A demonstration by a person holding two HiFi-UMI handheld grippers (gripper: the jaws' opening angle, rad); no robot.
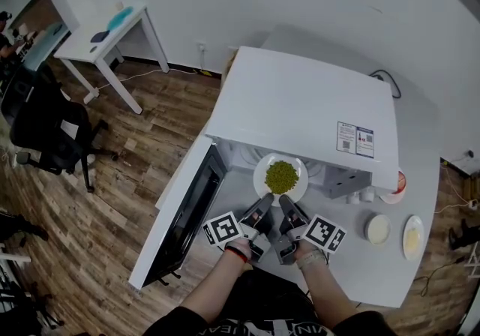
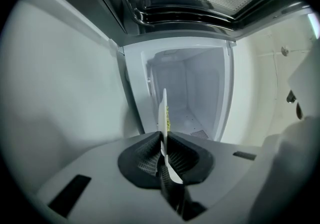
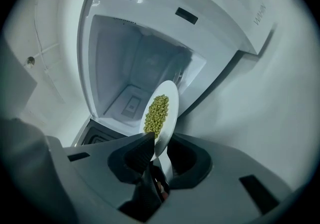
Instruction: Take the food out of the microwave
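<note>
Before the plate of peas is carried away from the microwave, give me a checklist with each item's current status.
1. Microwave door swung wide open: ok.
2. Left gripper fingers pinch the plate rim: ok.
3. Right gripper fingers clamp the rim too: ok.
4. Peas heaped mid-plate, none spilled in view: ok.
5. Plate fully out of the microwave cavity: cannot tell; it sits right at the mouth.
6. Set-down spot on the table, left of the small dishes: ok.
</note>
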